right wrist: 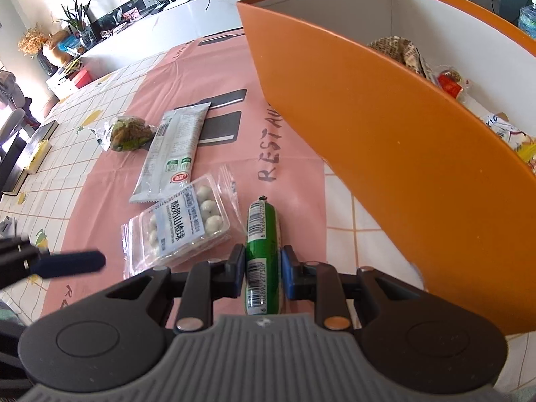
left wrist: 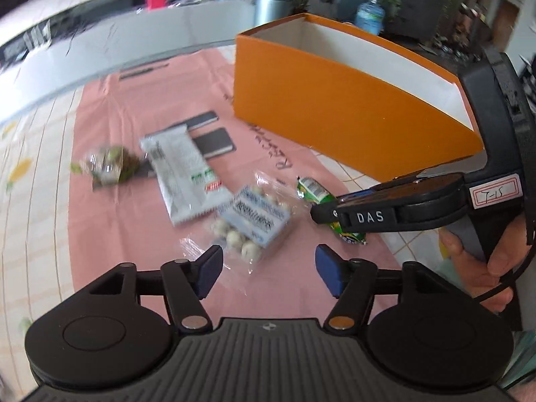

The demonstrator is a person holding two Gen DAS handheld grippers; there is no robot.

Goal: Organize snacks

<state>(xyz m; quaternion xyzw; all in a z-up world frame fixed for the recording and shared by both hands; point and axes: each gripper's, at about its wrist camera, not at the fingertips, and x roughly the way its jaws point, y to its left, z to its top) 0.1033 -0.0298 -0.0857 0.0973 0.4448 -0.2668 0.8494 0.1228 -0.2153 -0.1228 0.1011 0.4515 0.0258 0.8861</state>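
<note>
Snacks half sorted: right tool (right wrist: 262, 269) clamps green sausage (right wrist: 263, 234), prob. bound for orange box (right wrist: 385, 134); left tool (left wrist: 268, 268) open w/ nothing, over ball pack (left wrist: 253, 224).

A pink tablecloth (right wrist: 110, 174) covers the table, with a potted plant (right wrist: 75, 13) and water bottle (left wrist: 370, 13) behind.

Table (right wrist: 348, 207): white grid-tile cloth, pink printed panel across the middle.
Far right: orange box (right wrist: 385, 140).
Centre: grey-white snack pouch (right wrist: 171, 147), clear pack of white balls (right wrist: 182, 226).
Left: green-brown wrapped snack (right wrist: 129, 133).
</note>
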